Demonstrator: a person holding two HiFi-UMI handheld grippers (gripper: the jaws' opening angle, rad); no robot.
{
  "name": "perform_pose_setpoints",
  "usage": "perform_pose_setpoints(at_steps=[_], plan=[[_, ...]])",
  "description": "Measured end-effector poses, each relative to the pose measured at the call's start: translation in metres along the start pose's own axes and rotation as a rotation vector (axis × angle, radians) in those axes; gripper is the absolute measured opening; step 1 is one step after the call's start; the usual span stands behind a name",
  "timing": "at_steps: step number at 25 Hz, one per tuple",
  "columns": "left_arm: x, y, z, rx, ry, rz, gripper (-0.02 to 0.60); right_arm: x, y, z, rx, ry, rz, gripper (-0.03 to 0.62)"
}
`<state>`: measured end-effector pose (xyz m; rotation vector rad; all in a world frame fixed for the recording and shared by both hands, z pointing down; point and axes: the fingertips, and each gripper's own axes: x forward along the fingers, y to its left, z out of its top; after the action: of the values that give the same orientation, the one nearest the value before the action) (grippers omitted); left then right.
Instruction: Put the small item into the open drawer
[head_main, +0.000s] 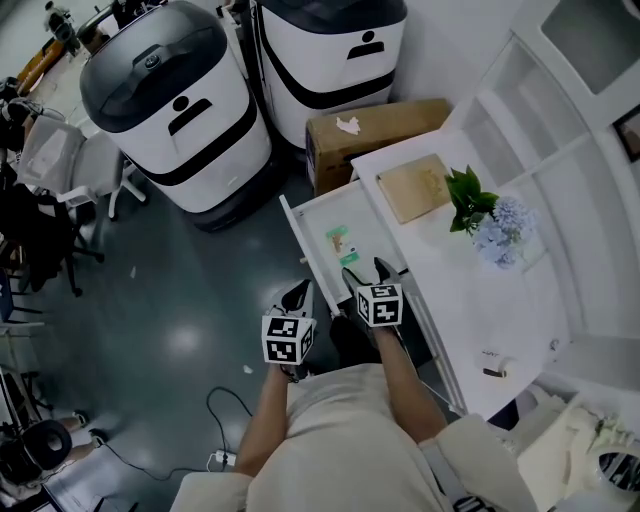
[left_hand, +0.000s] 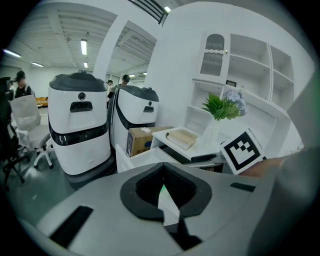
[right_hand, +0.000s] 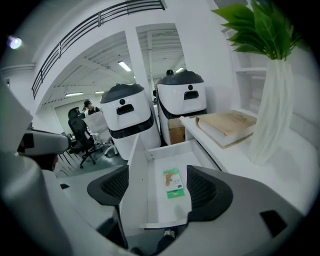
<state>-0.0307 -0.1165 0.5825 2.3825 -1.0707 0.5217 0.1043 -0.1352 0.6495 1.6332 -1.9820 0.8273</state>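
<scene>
The small item, a green and white packet (head_main: 340, 243) (right_hand: 173, 183), lies flat on the floor of the open white drawer (head_main: 295, 235) (right_hand: 135, 185). My right gripper (head_main: 368, 272) (right_hand: 157, 187) hovers over the drawer's near end, open, with nothing between its fingers; in the right gripper view the packet shows through the gap, further in. My left gripper (head_main: 298, 295) (left_hand: 162, 167) hangs left of the drawer over the floor, its tips touching, holding nothing.
The drawer comes out of a white desk (head_main: 470, 300) carrying a tan book (head_main: 415, 187) (right_hand: 227, 126) and a vase of leaves and flowers (head_main: 490, 225) (right_hand: 270, 110). A cardboard box (head_main: 370, 130) and two white machines (head_main: 175, 100) stand beyond the drawer.
</scene>
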Motion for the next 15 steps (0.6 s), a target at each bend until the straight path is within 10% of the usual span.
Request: perform_pose_setpoints(at_steps=[15], plan=[[0.007,-0.038,-0.003,0.101,0.018,-0.068,0.017,-0.058,-0.001,-0.006,0.024,-0.09,-0.004,0.2]])
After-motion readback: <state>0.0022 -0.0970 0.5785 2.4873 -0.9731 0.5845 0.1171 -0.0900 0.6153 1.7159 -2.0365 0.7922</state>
